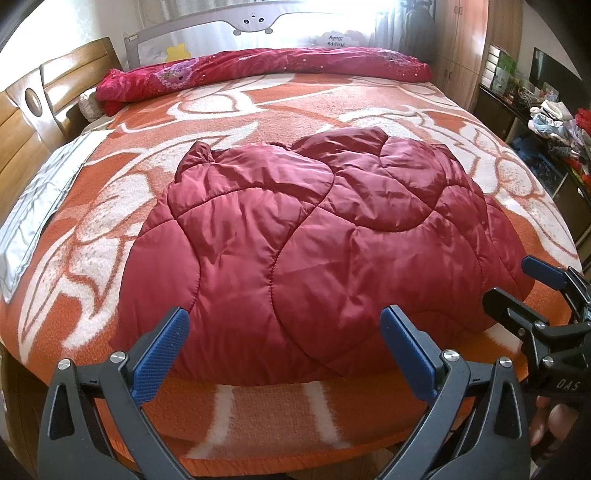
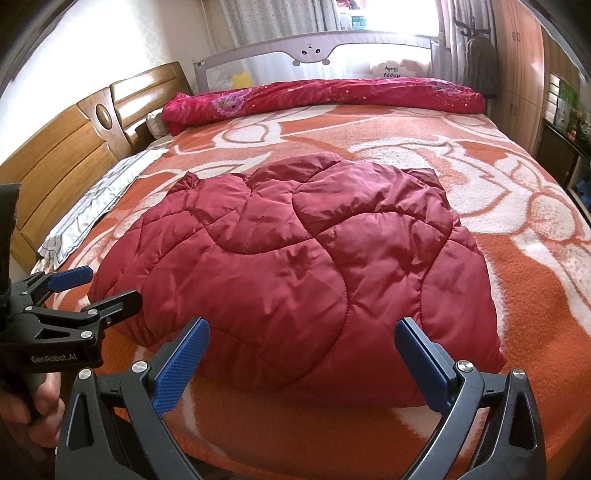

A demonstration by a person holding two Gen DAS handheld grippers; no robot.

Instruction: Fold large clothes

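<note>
A dark red quilted padded garment (image 1: 314, 229) (image 2: 295, 258) lies folded into a compact bundle on the bed's orange-and-white blanket (image 1: 258, 413) (image 2: 535, 295), near the front edge. My left gripper (image 1: 286, 314) hovers just in front of the bundle's near edge, jaws wide open and holding nothing. My right gripper (image 2: 303, 325) stands the same way at the bundle's near right part, open and empty. Each gripper also shows from the side in the other's view: the right gripper (image 1: 511, 280) at the bundle's right edge, the left gripper (image 2: 110, 284) at its left edge.
A rolled red floral quilt (image 1: 258, 66) (image 2: 325, 96) lies along the far side under a grey bed rail (image 1: 255, 22). A wooden headboard (image 2: 55, 158) and white pillow (image 2: 92, 206) are left. A wardrobe (image 1: 465, 44) and cluttered shelf (image 1: 554, 122) stand right.
</note>
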